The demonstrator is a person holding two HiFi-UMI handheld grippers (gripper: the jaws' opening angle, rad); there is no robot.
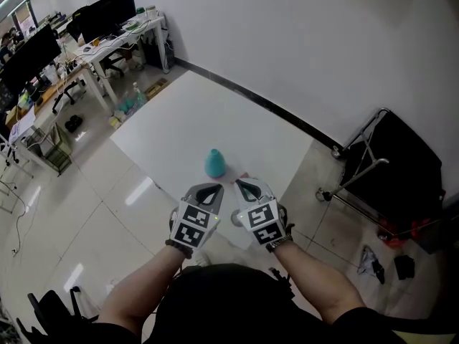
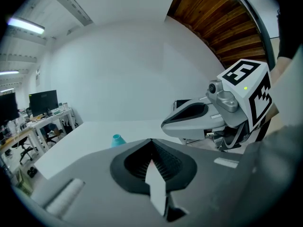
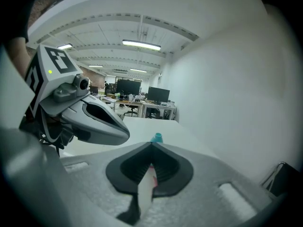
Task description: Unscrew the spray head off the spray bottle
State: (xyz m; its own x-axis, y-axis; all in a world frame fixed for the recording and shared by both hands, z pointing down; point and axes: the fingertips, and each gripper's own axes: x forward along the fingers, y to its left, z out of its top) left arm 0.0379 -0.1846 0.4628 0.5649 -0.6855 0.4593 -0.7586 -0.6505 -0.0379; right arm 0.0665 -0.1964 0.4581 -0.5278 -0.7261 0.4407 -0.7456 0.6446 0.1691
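A teal spray bottle (image 1: 214,163) stands upright on the white table (image 1: 186,120), its neck bare at the top. It also shows small beyond the jaws as the bottle (image 2: 117,139) and the bottle (image 3: 156,137). My left gripper (image 1: 207,190) and right gripper (image 1: 247,188) hover side by side at the table's near edge, just short of the bottle, both shut with nothing held. A small pink thing (image 1: 244,175) lies on the table by the right gripper's tip; what it is I cannot tell. In the left gripper view the right gripper (image 2: 189,122) sits close on the right.
A black folding cart (image 1: 391,170) stands on the floor to the right of the table. Desks with monitors (image 1: 86,27) fill the far left of the room. A white wall runs behind the table. Small items lie on the floor (image 1: 129,106) by its far left corner.
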